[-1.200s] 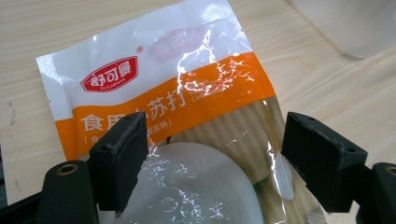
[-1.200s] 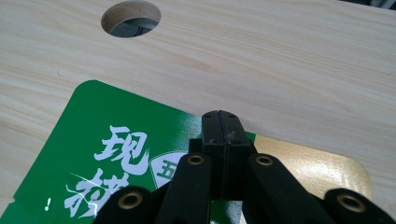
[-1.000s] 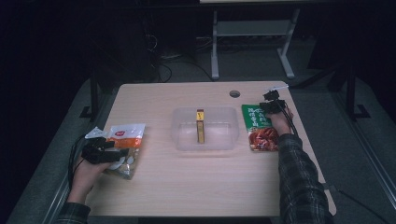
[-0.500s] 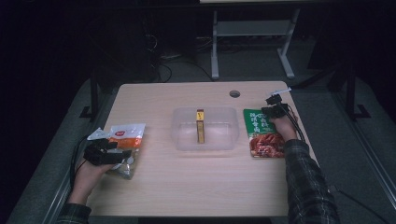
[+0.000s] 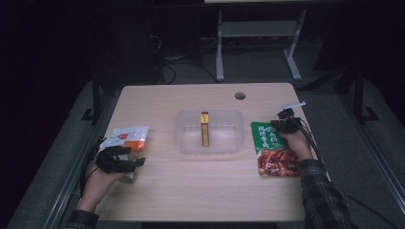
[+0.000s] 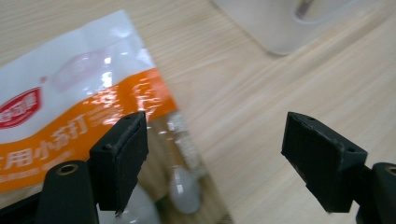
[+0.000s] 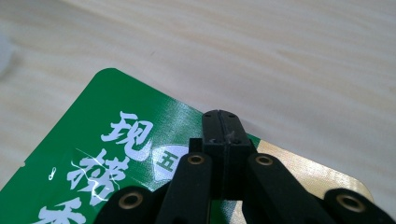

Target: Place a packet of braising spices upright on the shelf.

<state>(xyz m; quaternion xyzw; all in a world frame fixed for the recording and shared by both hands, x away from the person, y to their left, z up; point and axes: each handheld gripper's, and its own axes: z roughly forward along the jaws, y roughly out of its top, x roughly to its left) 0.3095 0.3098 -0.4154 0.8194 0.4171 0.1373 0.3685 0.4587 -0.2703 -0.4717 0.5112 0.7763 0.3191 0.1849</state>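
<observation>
A green and red food packet [image 5: 273, 149] lies flat on the right of the wooden table [image 5: 200, 191]. My right gripper [image 5: 278, 127] is shut, its closed tips [image 7: 222, 117] over the far corner of the green packet [image 7: 116, 154], with nothing between the jaws. I cannot tell whether the tips press on it. On the left lies a white and orange packet [image 5: 125, 137]. Just in front of it my left gripper [image 5: 130, 157] stands open. In the left gripper view its jaws [image 6: 215, 135] straddle the edge of that packet [image 6: 70, 102], one over the packet and one over bare wood.
A clear plastic tub [image 5: 184, 138] stands mid-table with a slim yellow-brown packet [image 5: 205, 129] upright inside. A round cable hole [image 5: 239, 96] is at the back right. A metal stand [image 5: 258, 43] is on the dark floor behind.
The right hand has drawn back toward the near edge, and the green packet has slid that way with it. The left gripper has moved right along the white and orange packet.
</observation>
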